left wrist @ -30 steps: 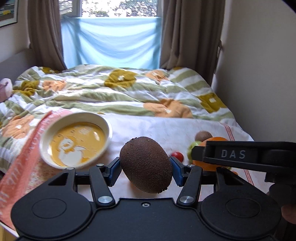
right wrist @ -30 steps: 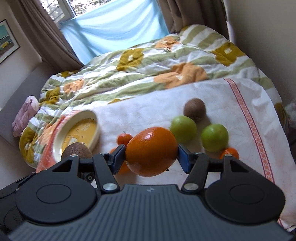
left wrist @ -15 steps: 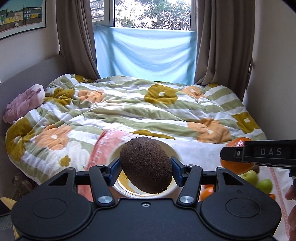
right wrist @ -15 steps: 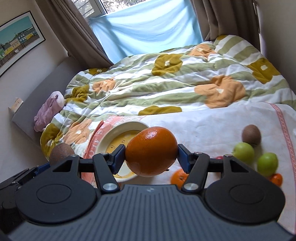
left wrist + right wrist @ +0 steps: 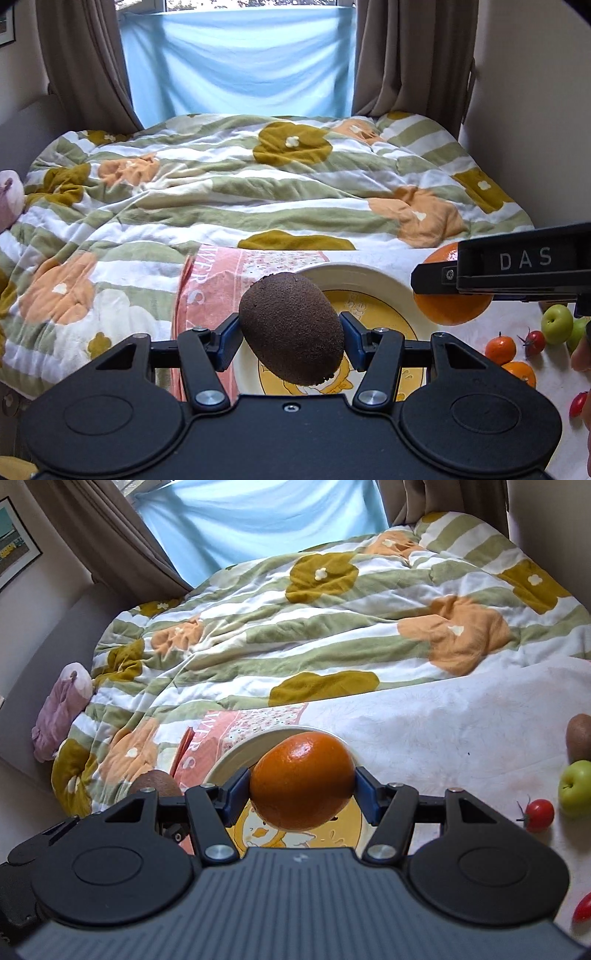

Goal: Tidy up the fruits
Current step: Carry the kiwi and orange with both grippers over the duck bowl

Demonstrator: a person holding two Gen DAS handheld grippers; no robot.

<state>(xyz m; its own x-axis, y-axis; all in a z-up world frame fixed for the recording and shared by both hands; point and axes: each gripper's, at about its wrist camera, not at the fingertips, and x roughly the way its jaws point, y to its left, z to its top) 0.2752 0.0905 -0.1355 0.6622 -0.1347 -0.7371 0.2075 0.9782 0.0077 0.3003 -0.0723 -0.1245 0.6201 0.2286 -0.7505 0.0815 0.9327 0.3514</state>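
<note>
Two tongs clamp fruit above a round cream plate (image 5: 373,271) on the quilted bed (image 5: 221,192): left tongs (image 5: 291,341) a fuzzy brown kiwi (image 5: 291,328), right tongs (image 5: 303,794) a glossy orange (image 5: 301,781).

Not much to read here, honestly. Your right gripper (image 5: 517,269) has "DAS" in white capitals on its black side bar, clear in the left wrist view. The pink printed cloth (image 5: 221,280) under the cream plate shows part of a word, something like "WERS", cut off by folds. Everything else is unreadable.

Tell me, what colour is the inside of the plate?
Yellow with a cartoon duck, cream rim; the plate shows best in the left wrist view.
</note>
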